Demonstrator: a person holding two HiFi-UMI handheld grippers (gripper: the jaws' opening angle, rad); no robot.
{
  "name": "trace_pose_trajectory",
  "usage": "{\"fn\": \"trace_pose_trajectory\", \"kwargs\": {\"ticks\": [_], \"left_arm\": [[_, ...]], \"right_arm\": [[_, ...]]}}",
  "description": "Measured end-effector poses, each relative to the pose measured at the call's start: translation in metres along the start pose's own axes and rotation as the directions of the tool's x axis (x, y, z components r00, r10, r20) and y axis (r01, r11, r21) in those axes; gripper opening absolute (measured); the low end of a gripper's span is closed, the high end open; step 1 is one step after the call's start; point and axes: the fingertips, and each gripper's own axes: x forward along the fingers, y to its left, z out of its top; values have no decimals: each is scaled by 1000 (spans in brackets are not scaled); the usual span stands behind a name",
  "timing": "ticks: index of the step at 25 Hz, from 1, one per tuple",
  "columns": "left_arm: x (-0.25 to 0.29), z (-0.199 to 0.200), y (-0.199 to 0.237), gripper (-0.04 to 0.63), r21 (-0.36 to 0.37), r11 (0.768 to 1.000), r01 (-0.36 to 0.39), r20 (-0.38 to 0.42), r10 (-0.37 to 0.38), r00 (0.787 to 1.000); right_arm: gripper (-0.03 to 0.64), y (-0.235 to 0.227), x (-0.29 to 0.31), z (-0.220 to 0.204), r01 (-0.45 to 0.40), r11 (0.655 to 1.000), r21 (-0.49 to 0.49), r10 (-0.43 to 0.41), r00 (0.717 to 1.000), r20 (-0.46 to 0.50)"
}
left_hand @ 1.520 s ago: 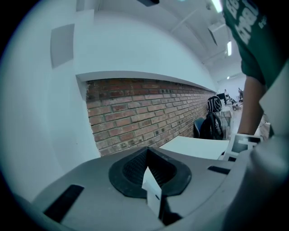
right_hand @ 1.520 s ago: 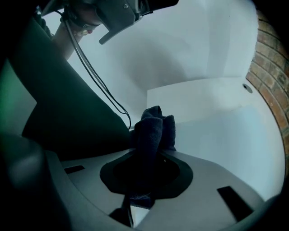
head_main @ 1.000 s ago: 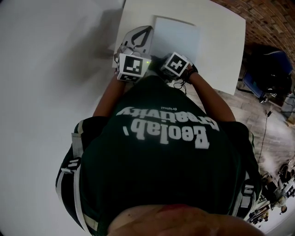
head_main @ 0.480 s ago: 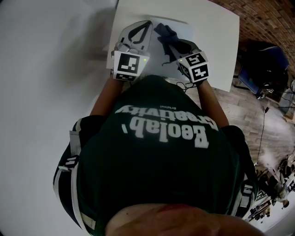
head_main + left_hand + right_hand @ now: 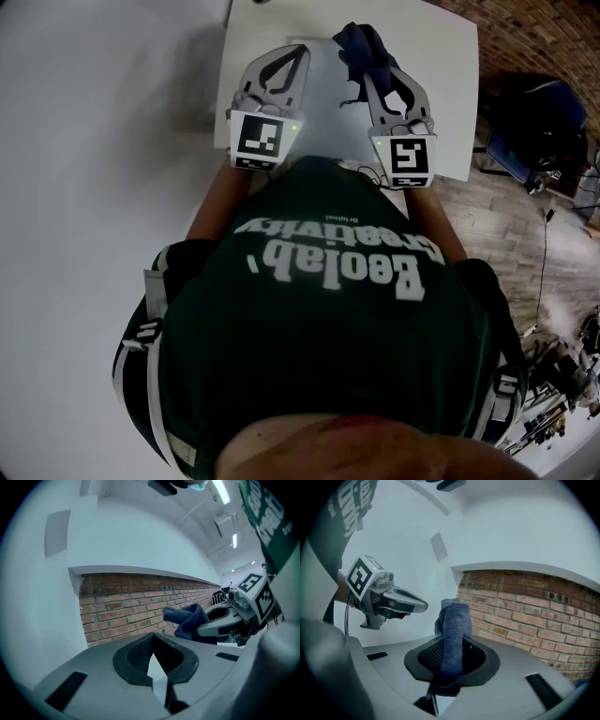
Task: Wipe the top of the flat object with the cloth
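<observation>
In the head view a flat white object point(image 5: 323, 103) lies on the white table point(image 5: 441, 94) between my two grippers. My left gripper point(image 5: 302, 52) is shut at the object's left edge, and its own view shows a white sliver point(image 5: 154, 665) pinched between the jaws. My right gripper point(image 5: 363, 73) is shut on a dark blue cloth point(image 5: 366, 45) that bunches up past its tip over the object's far right part. The cloth point(image 5: 453, 630) stands up out of the right gripper point(image 5: 450, 670). The left gripper view shows the same cloth point(image 5: 187, 618) from the side.
A brick wall point(image 5: 136, 606) runs behind the table. The table's right edge drops to a wooden floor point(image 5: 506, 216), where a dark bag point(image 5: 534, 122) stands. The person's dark green shirt point(image 5: 328, 309) hides the table's near side.
My right gripper has swung out from close to the body, forward and to the right, and the blue cloth has come into view at its tip. The left gripper has barely moved.
</observation>
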Motion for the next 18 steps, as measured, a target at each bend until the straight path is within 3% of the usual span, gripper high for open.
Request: {"fn": "trace_pose_trajectory", "kwargs": {"ticks": [5,18], "left_arm": [[-8,7,-5,-3,8,1000,-1,11,1,1000],[-6,7,-16,-4,21,1000,-1,2,1,1000]], "right_arm": [[57,3,-14,22,48,999,-13,-47,995,87],[57,-5,-21,22,68,997,19,-70,992,108]]}}
